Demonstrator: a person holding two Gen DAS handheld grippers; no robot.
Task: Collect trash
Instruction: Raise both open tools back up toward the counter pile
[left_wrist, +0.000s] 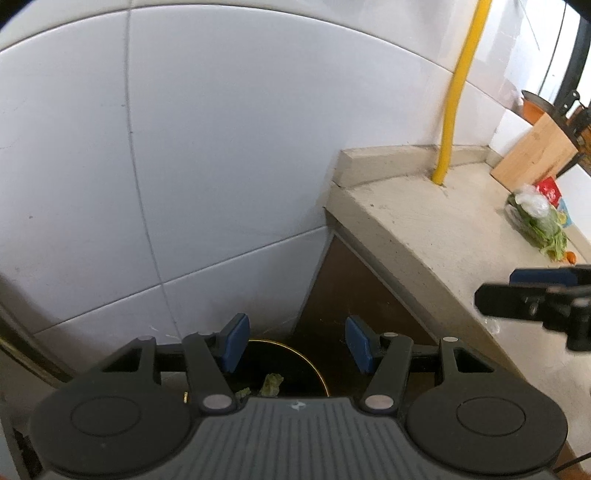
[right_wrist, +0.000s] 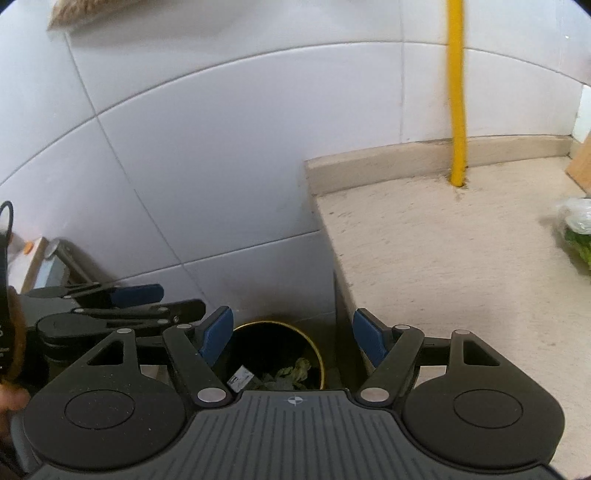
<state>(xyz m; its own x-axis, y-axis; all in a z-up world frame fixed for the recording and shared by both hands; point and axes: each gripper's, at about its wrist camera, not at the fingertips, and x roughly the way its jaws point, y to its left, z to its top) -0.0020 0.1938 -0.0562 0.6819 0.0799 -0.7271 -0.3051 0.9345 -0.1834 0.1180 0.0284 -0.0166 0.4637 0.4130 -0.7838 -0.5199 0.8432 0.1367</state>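
Where counter edge (right_wrist: 334, 236) drops, 2 empty grippers over gold-rimmed bin (right_wrist: 317, 350).

Bin on the floor beside the counter

The bin (right_wrist: 277, 354) stands against the wall (right_wrist: 207, 155), left of the counter (right_wrist: 461, 258); scraps (right_wrist: 295, 371) lie inside, a pipe (right_wrist: 457, 110) rises behind.

You face glossy, smooth white wall tiles (right_wrist: 207, 155) and a matt, rough, stone-like countertop (right_wrist: 461, 266). The yellow pipe (right_wrist: 457, 110) looks smooth and painted. The bin (right_wrist: 320, 354) shows a shiny brass-coloured metal rim. The cutting board (left_wrist: 532, 155) is bare wood. Both grippers' pads (right_wrist: 218, 334) look matt blue, rubbery.
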